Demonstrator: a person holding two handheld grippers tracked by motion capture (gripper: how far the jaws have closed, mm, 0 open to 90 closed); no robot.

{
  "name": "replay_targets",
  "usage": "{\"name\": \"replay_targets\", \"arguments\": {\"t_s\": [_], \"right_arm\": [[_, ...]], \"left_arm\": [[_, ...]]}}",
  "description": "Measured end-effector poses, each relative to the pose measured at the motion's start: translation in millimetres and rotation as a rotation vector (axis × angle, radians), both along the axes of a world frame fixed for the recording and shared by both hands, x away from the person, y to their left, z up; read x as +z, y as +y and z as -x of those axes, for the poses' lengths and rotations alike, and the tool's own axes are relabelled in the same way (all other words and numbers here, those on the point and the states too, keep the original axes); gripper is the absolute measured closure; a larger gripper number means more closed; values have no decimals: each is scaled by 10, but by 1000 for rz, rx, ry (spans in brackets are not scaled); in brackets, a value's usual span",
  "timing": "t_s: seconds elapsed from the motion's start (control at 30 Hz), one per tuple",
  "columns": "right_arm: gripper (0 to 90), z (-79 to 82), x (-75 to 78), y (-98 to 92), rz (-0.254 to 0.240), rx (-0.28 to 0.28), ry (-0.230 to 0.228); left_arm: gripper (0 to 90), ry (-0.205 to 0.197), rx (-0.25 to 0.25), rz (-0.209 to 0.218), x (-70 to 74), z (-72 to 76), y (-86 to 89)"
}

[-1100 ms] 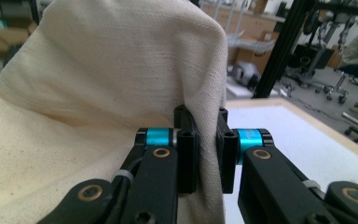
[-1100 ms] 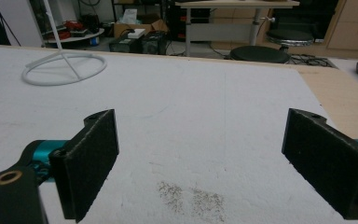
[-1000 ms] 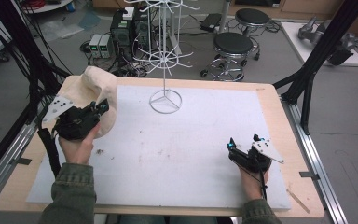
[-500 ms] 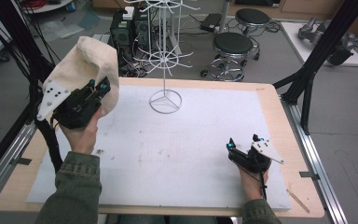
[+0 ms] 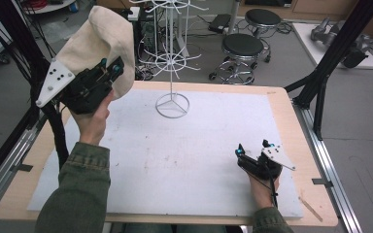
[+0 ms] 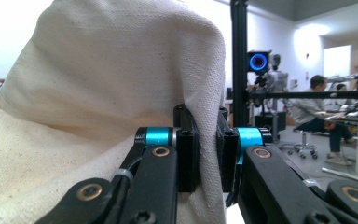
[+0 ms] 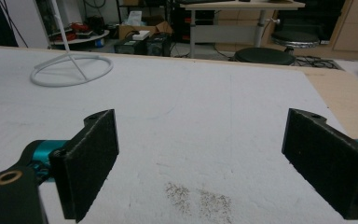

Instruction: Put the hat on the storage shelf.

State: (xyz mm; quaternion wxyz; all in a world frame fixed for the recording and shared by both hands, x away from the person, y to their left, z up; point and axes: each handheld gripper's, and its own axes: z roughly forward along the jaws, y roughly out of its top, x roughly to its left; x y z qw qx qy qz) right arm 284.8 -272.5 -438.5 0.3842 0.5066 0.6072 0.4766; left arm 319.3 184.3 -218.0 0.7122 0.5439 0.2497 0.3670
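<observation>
From the high view, the left gripper [image 5: 108, 72] is up off the surface [image 5: 184, 145] at the far left corner, holding a cream cloth cap [image 5: 97, 43] that bulges above and behind it. The white wire rack [image 5: 171, 58] stands just to its right, its round base on the white mat, its prongs sticking out at several levels. I judge the likeliest trouble to be here: swing the cap across carelessly and the loose cloth could snag a lower prong, or nudge the light rack and tip it. The right gripper [image 5: 251, 153] rests low near the front right, well apart from all this, so it is no help in steadying the stand.

In the left gripper view, the jaws are pressed together on a narrow fold of the cap [image 6: 107, 93], the cloth pinched between the black pads [image 6: 186, 154]. That is a thin bite at an edge; the rest of the cap hangs free, and a tug against a prong could pull the fold out.

In the right gripper view, the jaws are spread wide with nothing between them, above the mat [image 7: 200, 121], the rack's base ring [image 7: 72, 70] off at the far left.
</observation>
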Motion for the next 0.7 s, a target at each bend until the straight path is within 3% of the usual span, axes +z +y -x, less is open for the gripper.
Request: {"name": "replay_targets", "arguments": {"t_s": [0.47, 0.7], "right_arm": [[99, -2, -1, -4, 0, 7, 4], [99, 19, 7, 8, 0, 17, -2]], "left_arm": [[826, -103, -53, -20, 608, -235, -256], [826, -123, -46, -26, 781, -383, -375]]}}
